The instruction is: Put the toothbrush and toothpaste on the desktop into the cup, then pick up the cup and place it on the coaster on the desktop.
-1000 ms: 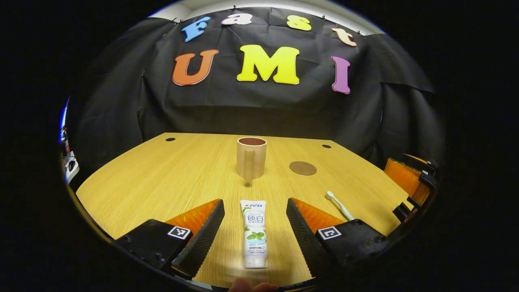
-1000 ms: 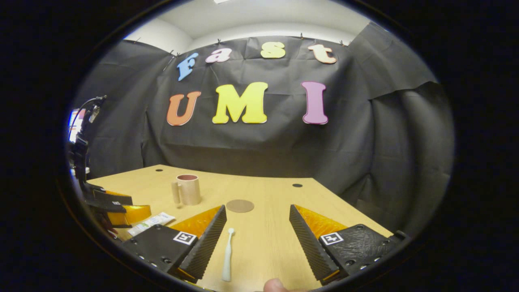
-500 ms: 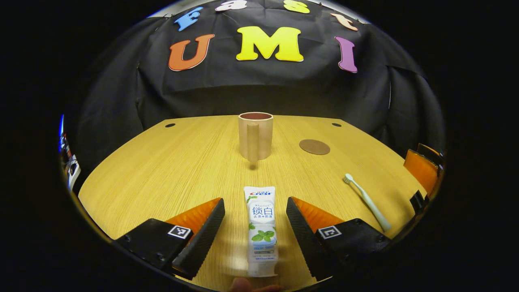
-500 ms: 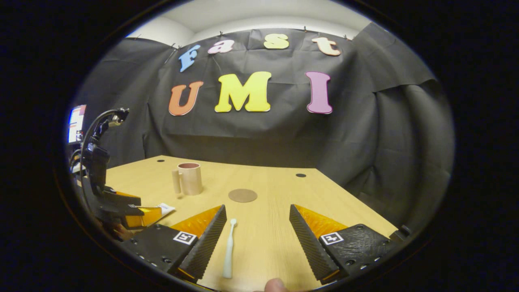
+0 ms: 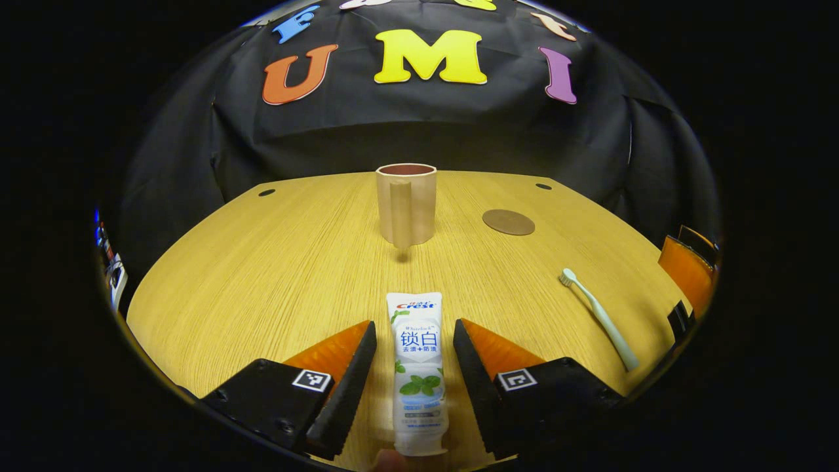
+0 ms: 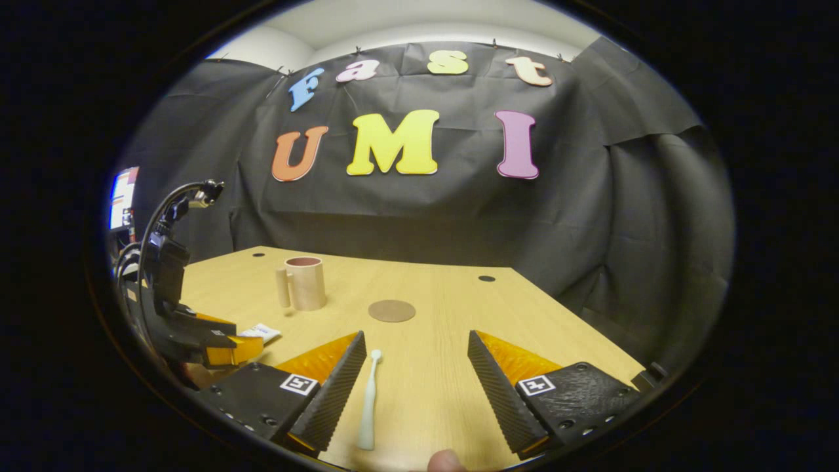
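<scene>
A white toothpaste tube (image 5: 419, 367) lies flat on the wooden desktop (image 5: 262, 275), pointing away from me. My left gripper (image 5: 413, 328) is open and straddles the tube, a narrow gap on each side. Beyond it stands the tan cup (image 5: 406, 203), handle facing me, with the round brown coaster (image 5: 508, 222) to its right. The pale toothbrush (image 5: 600, 318) lies farther right. In the right gripper view, the toothbrush (image 6: 368, 400) lies close to the left finger of my open right gripper (image 6: 416, 341). The cup (image 6: 305, 283), coaster (image 6: 391, 311) and toothpaste (image 6: 259, 332) sit beyond it to the left.
The left gripper (image 6: 216, 337) and its cabled mount show low at the left of the right gripper view. Part of the right gripper (image 5: 685, 278) sits at the desktop's right edge in the left gripper view. A fingertip (image 6: 446, 462) shows at the bottom. Black cloth walls the desk.
My left gripper has come down and forward over the toothpaste, and its fingers have narrowed around the tube. The right gripper has barely moved.
</scene>
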Demonstrator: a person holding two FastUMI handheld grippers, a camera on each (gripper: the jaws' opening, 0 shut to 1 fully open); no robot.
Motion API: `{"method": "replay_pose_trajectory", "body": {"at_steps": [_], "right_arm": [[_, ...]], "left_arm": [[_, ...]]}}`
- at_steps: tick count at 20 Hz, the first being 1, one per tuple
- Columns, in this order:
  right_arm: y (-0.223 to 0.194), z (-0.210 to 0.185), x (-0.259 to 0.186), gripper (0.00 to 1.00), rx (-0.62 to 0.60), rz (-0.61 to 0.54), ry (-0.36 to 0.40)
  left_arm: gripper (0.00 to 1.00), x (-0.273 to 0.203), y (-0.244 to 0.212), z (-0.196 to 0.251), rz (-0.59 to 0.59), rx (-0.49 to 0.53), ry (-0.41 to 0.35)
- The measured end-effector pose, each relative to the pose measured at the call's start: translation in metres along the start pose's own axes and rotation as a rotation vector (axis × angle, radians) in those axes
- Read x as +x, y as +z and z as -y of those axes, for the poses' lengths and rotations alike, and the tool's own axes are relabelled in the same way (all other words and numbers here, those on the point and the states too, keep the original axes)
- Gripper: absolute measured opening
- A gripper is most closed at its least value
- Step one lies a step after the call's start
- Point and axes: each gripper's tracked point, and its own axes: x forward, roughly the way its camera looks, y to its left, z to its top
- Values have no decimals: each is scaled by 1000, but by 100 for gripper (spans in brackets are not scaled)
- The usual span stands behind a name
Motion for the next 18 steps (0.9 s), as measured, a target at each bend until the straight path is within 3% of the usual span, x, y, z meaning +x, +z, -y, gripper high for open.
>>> {"method": "replay_pose_trajectory", "body": {"at_steps": [3,5,9,12,13,14,15,18], "right_arm": [[-1,-1,2,98,-6,-8,-1],[-4,-1,4,97,-9,-19,-2],[-10,-5,8,95,-25,-42,10],[-12,-14,11,92,-31,-56,42],[-13,-17,12,97,-32,-65,51],[-15,-19,14,95,-34,-74,59],[-16,-21,15,95,-36,-83,65],[-24,-25,18,92,-33,-109,81]], "left_arm": [[67,0,-5,-1,-32,-21,-6],[70,0,-5,-1,-42,-39,-6],[51,0,-6,-9,-55,-44,16],[46,-2,-5,-8,-67,-57,6],[44,-2,-4,-8,-68,-65,0],[48,-3,-3,-8,-66,-75,-9],[41,-4,-3,-8,-64,-83,-17],[38,-7,3,-10,-32,-115,-24]]}}
